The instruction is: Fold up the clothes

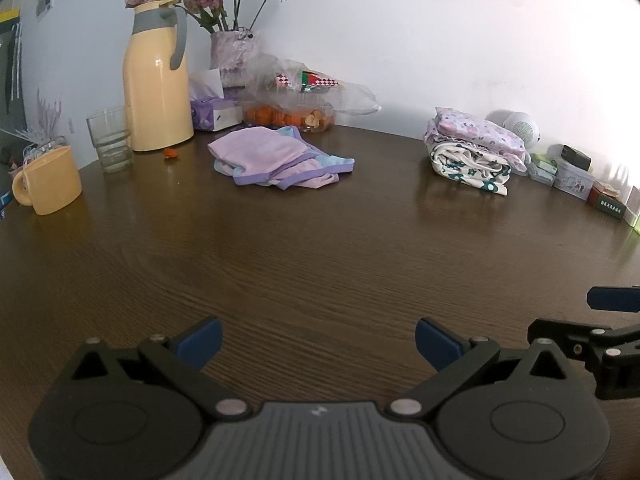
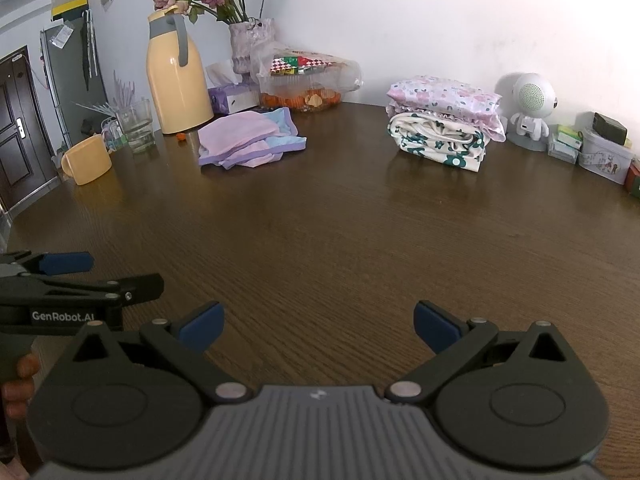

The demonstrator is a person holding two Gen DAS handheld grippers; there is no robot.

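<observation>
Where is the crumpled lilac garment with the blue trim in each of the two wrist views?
Left wrist view: the lilac garment lies upper centre on the table, right of the yellow jug.
Right wrist view: the lilac garment lies upper left of centre, again just right of the yellow jug.
Shared landmark: the yellow jug, with the folded stack far to the right.

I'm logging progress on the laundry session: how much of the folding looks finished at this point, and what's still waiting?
Done: two folded pieces sit stacked, a pink floral one on a green-flowered one. In hand: nothing; the left gripper and right gripper are both open and empty above the bare wooden table. Left: the lilac and blue garment lies crumpled near the yellow flask, not yet folded.
</observation>
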